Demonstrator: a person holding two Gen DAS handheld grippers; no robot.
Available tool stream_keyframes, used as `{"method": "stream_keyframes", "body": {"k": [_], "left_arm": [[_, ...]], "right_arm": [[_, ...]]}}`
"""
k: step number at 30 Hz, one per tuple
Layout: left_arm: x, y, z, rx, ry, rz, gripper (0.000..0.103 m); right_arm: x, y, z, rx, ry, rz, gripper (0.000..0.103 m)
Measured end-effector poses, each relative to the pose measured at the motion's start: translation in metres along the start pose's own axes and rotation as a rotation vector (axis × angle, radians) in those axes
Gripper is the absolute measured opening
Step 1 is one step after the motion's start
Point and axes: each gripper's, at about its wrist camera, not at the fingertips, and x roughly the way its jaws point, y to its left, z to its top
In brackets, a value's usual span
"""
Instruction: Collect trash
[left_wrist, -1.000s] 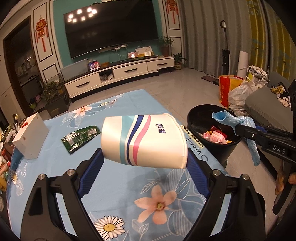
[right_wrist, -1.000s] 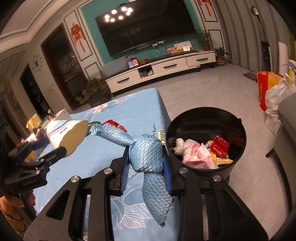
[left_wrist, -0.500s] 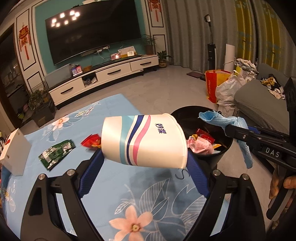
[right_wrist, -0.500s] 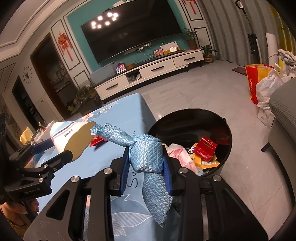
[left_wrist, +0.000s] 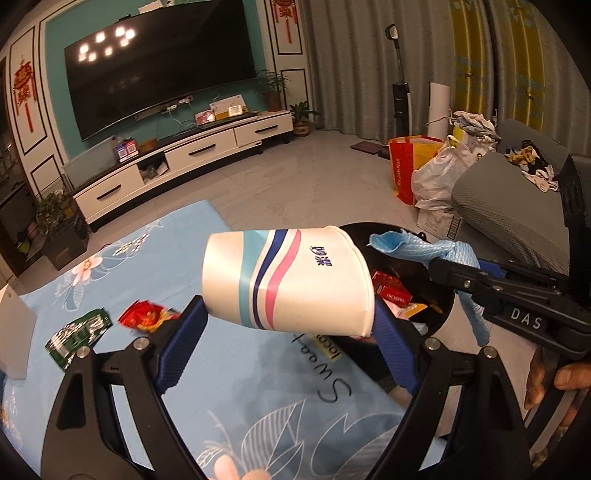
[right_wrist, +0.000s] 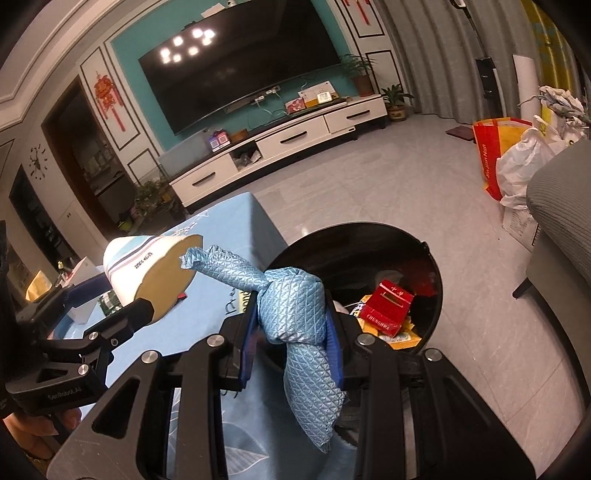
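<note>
A table (left_wrist: 258, 398) under a blue flowered cloth fills the foreground. A round black bin (right_wrist: 424, 254) stands on the floor just beside the table's right edge, with a red carton (right_wrist: 386, 308) and other wrappers inside.

The left gripper (left_wrist: 284, 321) has its jaws spread wide and clamped on a white paper cup (left_wrist: 284, 280) with blue and pink stripes. The cup lies on its side in the air, over the table's right edge, with its mouth toward the bin.

The right gripper (right_wrist: 291, 328) has its jaws fairly narrow, pinching a bunched blue cloth (right_wrist: 295, 306). The cloth hangs over the bin's near rim.

A green wrapper (left_wrist: 79, 332) and a red wrapper (left_wrist: 147, 315) lie on the table toward its left edge.
</note>
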Motion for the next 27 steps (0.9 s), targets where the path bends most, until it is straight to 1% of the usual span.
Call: {"method": "stream_keyframes", "body": {"k": [3, 9, 11, 14, 17, 21, 27], "left_arm": [[0.01, -0.006, 0.006, 0.01, 0.004, -0.01, 0.087], [0.036, -0.015, 0.015, 0.01, 0.011, -0.058, 0.087], [0.048, -0.018, 0.018, 0.007, 0.021, -0.093, 0.087], [0.068, -0.021, 0.021, 0.001, 0.051, -0.118, 0.087], [0.084, -0.025, 0.019, 0.001, 0.078, -0.124, 0.087], [0.107, -0.03, 0.017, 0.016, 0.113, -0.118, 0.087], [0.123, -0.034, 0.01, 0.027, 0.149, -0.112, 0.087]], "right_arm": [[0.005, -0.003, 0.003, 0.006, -0.001, -0.015, 0.033], [0.019, -0.016, 0.008, 0.029, 0.018, -0.045, 0.033], [0.026, -0.023, 0.009, 0.045, 0.035, -0.057, 0.033], [0.037, -0.033, 0.009, 0.065, 0.058, -0.081, 0.033], [0.048, -0.041, 0.007, 0.071, 0.081, -0.12, 0.033], [0.063, -0.046, 0.004, 0.082, 0.111, -0.146, 0.033], [0.076, -0.048, 0.005, 0.082, 0.138, -0.175, 0.033]]}}
